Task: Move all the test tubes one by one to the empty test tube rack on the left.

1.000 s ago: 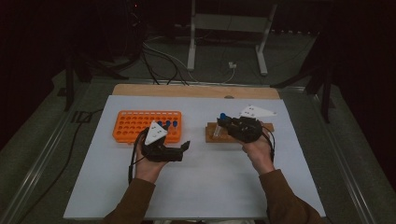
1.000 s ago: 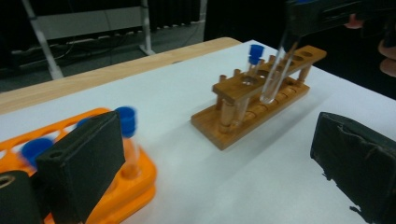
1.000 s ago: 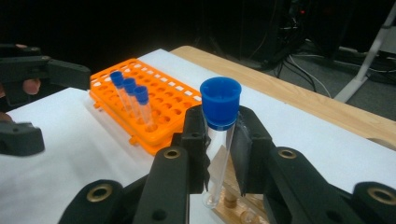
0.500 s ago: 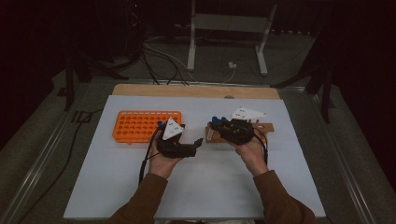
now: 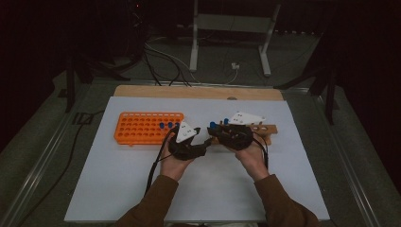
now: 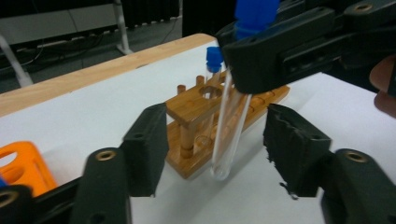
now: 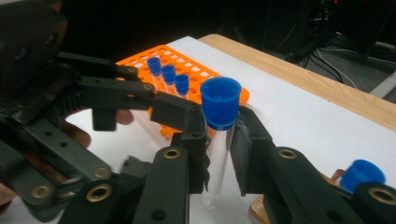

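Blue-capped tube (image 7: 219, 135) between right fingers (image 7: 194, 140) (upright)

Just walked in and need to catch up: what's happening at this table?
A person works with two handheld grippers. The right gripper is shut on a clear glass test tube with a blue cap, holding it upright above the white table, beside the wooden tube rack. The left gripper has just been closing, its jaws either side of the tube's lower end without touching it. The orange plastic rack holds more blue-capped tubes.

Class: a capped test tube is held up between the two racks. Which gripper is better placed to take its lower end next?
Left. The left gripper brackets the test tube, untouched; the right gripper already clamps it.
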Demonstrator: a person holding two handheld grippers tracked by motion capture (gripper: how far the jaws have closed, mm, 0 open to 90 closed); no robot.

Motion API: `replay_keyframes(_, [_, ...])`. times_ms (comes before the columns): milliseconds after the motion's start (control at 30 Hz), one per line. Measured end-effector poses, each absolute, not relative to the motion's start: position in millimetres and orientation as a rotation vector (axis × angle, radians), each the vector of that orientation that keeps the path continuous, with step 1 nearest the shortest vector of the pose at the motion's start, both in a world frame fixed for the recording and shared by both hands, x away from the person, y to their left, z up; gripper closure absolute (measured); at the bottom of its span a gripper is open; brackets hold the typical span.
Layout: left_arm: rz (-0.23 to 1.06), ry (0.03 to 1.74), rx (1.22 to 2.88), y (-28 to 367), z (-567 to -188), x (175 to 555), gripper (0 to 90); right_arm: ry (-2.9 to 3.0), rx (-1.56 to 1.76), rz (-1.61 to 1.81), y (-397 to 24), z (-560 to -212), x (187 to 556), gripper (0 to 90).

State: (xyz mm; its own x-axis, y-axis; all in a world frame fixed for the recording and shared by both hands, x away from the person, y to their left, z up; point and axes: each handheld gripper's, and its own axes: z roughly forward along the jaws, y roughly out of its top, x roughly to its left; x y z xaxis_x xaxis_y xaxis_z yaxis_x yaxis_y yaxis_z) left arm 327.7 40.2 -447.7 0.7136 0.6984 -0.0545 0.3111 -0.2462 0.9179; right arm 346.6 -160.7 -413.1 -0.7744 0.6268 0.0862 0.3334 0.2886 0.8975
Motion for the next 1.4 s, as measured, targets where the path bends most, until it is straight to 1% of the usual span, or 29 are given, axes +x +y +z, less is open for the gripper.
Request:
replay_keyframes(200, [0.440,0.763,1.839,38.6,-448.8,327.5,62.9,2.292,0.867,1.487,-156.0,-414.3,345.5,76.3])
replay_keyframes(400, [0.449,0.753,1.837,38.6,-449.8,326.7,75.7,2.300,0.860,1.492,-153.7,-415.3,344.4,76.2])
replay_keyframes(600, [0.455,0.742,1.840,38.4,-450.3,325.3,77.6,2.302,0.849,1.496,-154.0,-415.4,343.9,75.2])
replay_keyframes(667, [0.457,0.749,1.844,38.9,-450.8,325.8,77.7,2.289,0.859,1.502,-155.0,-415.1,344.0,70.7])
replay_keyframes(967, [0.475,0.782,1.852,46.5,-452.9,328.6,78.0,2.239,0.873,1.559,-165.6,-410.7,343.8,56.3])
replay_keyframes(1200, [0.491,0.816,1.829,58.8,-451.6,329.9,78.1,2.224,0.883,1.581,-176.1,-410.8,343.7,45.6])
replay_keyframes(1400, [0.504,0.838,1.820,69.5,-450.8,330.1,78.1,2.212,0.906,1.542,-185.0,-413.8,343.5,32.1])
